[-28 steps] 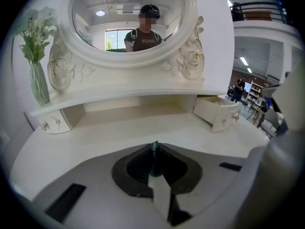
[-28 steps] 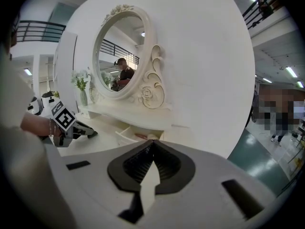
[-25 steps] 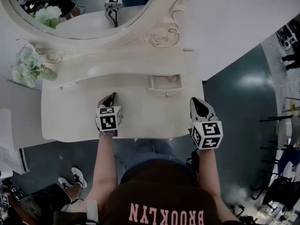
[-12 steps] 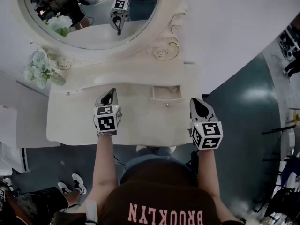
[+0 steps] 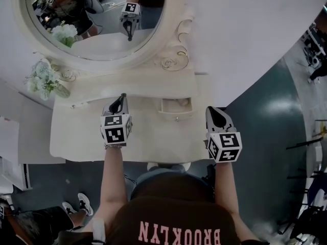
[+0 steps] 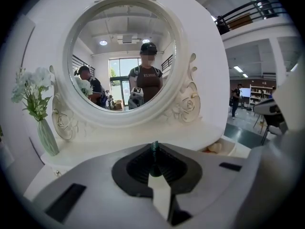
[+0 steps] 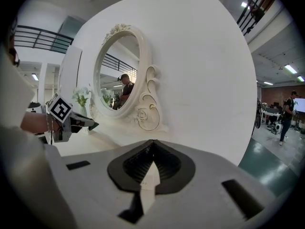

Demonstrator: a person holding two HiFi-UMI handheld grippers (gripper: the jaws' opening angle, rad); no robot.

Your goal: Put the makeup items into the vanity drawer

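Dark-green pencil (image 6: 153, 148) pinched tight in the left gripper (image 5: 121, 99), tip poking up past the jaws, over the vanity (image 5: 76, 139) just left of the open drawer (image 5: 176, 106). Right gripper (image 5: 213, 112) clamped together on nothing, right of the drawer.

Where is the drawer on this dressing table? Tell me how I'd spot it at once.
Find the big oval mirror on the white vanity. Just below the carved rose at the mirror's lower right, a small drawer sticks out of the raised back shelf. It alone stands open, pale inside showing, a round knob on its front.
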